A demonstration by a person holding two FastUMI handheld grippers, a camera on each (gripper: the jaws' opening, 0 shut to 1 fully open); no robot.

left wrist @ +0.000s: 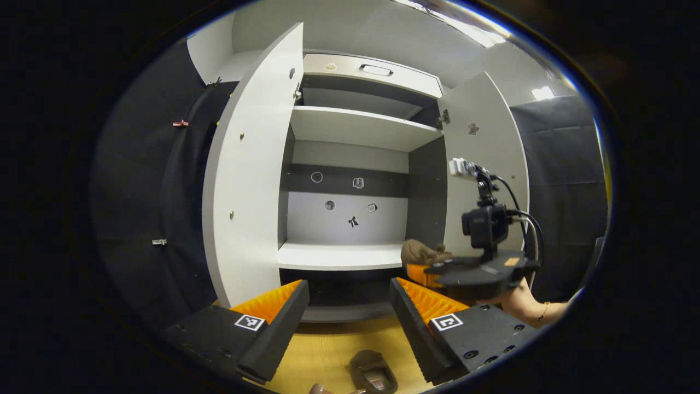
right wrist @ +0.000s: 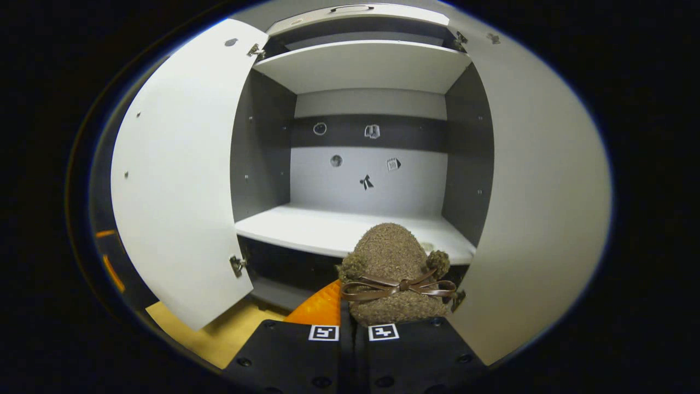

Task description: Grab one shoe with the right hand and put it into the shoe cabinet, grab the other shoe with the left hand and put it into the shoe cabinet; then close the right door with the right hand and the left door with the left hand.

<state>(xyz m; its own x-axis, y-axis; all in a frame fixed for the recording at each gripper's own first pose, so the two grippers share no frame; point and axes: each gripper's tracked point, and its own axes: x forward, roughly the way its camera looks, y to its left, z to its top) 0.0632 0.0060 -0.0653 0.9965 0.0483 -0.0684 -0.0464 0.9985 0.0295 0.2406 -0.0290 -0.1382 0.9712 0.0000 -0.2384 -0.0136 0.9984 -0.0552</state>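
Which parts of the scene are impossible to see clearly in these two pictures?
- Left gripper view: the dark brown slipper on the wooden floor is cut off by the picture's lower edge.
- Left gripper view: the fuzzy brown slipper with a bow is mostly hidden behind the right gripper.
- Right gripper view: the white cabinet's lower compartment is dark and partly hidden by that slipper.

Around me the booth wall (left wrist: 164, 208) is black cloth, with a couple of small clips pinned to it on my left. The floor (left wrist: 328, 350) below is light yellowish wood. Overhead the ceiling (left wrist: 383, 27) is pale grey, and bright light panels (left wrist: 476, 33) glare at the upper right.
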